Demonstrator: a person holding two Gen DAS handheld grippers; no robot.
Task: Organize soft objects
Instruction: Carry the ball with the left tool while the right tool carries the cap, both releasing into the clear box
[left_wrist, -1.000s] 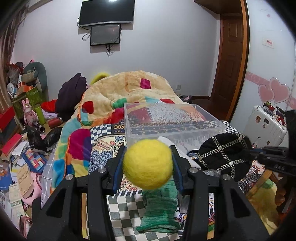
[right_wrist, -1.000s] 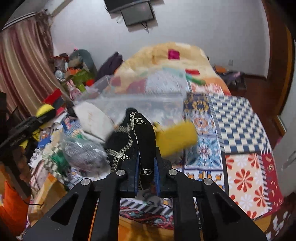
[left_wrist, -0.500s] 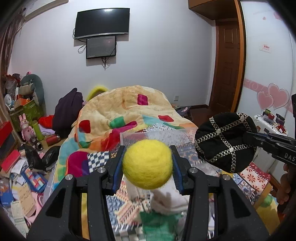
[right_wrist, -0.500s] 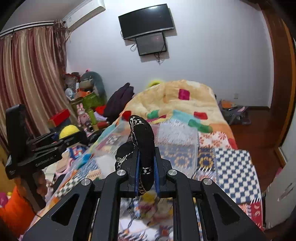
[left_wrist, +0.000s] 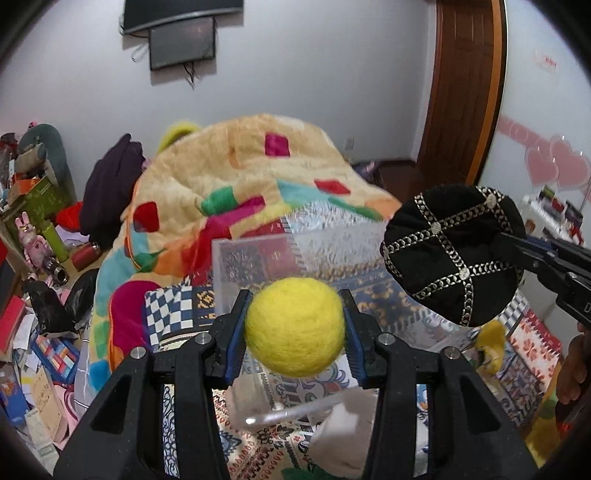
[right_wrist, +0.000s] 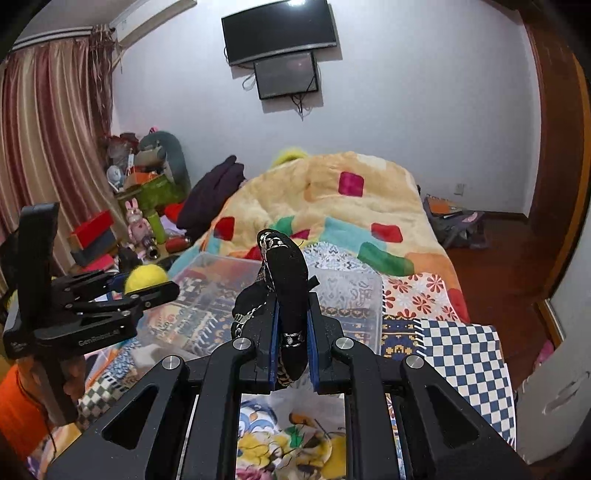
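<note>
Plainly, both tools are loaded: the left gripper (left_wrist: 295, 328) is clamped on a round yellow felted-wool ball (left_wrist: 295, 326), its blue-lined fingers (left_wrist: 236, 332) pressing the ball's two sides at its widest part, while the right gripper (right_wrist: 291, 332) is closed on a black soft fabric cap crossed with silver chain trim (right_wrist: 284, 280), pinched edge-on so that most of the cap stands up above the jaws. Both items hang in the air over the clear rectangular plastic storage bin (left_wrist: 258, 258) that sits on the patterned patchwork bedspread (right_wrist: 461, 350), the ball roughly above the bin's near left corner and the cap off to the right of it. The ball looks very light and springy, so a grip across its middle seems right, since a hold nearer one end would likely let it pop out. The cap appears limp and light (the chain adds a little weight and may snag on a pad), so a pinch through the doubled cloth near its brim probably holds best. Neither thing seems fragile, and a drop into the bin should do no harm.
</note>
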